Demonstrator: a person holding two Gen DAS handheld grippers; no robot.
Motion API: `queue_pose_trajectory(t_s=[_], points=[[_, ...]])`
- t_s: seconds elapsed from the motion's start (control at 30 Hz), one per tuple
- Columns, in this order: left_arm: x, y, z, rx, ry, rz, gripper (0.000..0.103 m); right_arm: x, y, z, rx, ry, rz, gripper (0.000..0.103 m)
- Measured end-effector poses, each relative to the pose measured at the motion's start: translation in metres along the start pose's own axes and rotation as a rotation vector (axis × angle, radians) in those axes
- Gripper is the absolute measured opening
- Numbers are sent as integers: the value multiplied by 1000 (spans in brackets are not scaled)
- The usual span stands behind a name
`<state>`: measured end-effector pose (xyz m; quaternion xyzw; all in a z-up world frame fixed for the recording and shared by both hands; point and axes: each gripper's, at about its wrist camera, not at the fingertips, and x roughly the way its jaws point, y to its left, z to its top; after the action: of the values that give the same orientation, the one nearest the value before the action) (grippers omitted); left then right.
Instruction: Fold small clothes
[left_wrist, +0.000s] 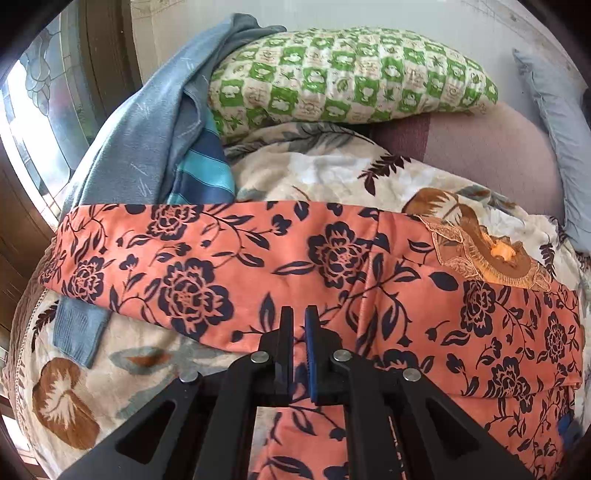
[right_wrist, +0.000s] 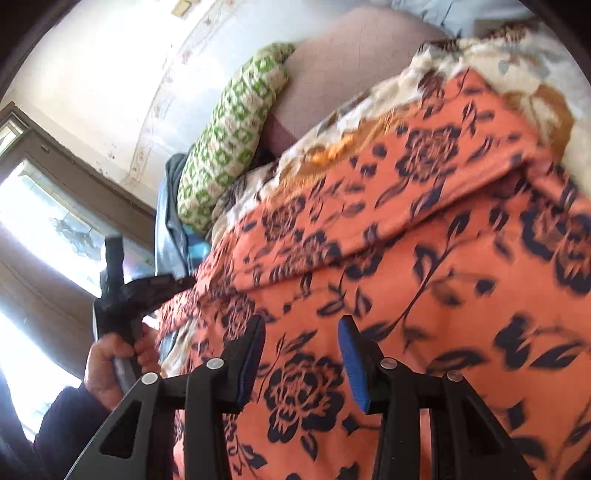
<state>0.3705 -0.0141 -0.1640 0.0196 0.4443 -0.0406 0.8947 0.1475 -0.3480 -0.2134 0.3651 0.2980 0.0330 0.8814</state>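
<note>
The left tool (left_wrist: 299, 317) is nearly shut with nothing visibly pinched; the right tool (right_wrist: 303, 332) stands half open and empty. Both hover over the orange floral garment (left_wrist: 332, 266), part-folded across the bed's leaf-print blanket (left_wrist: 325, 173). A grab that catches the blanket too could drag the fold askew toward the green pillow (left_wrist: 351, 74).

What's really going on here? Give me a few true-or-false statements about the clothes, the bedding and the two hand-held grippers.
1. The orange flowered garment lies across a cream leaf-print blanket. True.
2. The pillow is red and plain. False: it is checked green and white.
3. The right hand-held gripper is clamped shut on the garment. False: its jaws stand apart over the cloth.
4. A grey-blue garment lies piled beside the pillow. True.
5. The left hand-held gripper is wide open. False: its jaws are almost together.
</note>
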Motion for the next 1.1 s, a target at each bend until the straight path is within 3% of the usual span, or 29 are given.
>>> queue_pose_trajectory(t_s=[0.13, 0.23, 0.3, 0.37, 0.5, 0.63, 0.73, 0.83, 0.9, 1.1], points=[[-10, 67, -1, -126, -16, 35, 6, -17, -25, 66, 46, -103, -98, 47], [-13, 132, -11, -263, 5, 81, 15, 17, -65, 94, 139, 25, -191, 53], [-11, 176, -21, -366, 39, 125, 38, 53, -92, 91, 198, 200, -259, 56], [-12, 217, -32, -465, 53, 144, 40, 44, -74, 90, 119, 124, -284, 56], [-7, 278, -49, -624, 89, 109, 40, 35, -29, 63, 35, 74, -233, 57], [-3, 321, -56, -778, 77, 30, 41, 47, 26, 6, -96, 145, -116, 56], [5, 344, -56, -856, 86, -13, 49, 56, 56, -32, -138, 177, -41, 56], [17, 362, -53, -949, 88, -75, 49, 73, 68, -63, -198, 220, -56, 56], [26, 370, -48, -1010, 78, -131, 51, 77, 75, -77, -301, 181, -87, 57], [55, 375, -28, -1083, 68, -172, 61, 80, 77, -77, -348, 185, -90, 63]])
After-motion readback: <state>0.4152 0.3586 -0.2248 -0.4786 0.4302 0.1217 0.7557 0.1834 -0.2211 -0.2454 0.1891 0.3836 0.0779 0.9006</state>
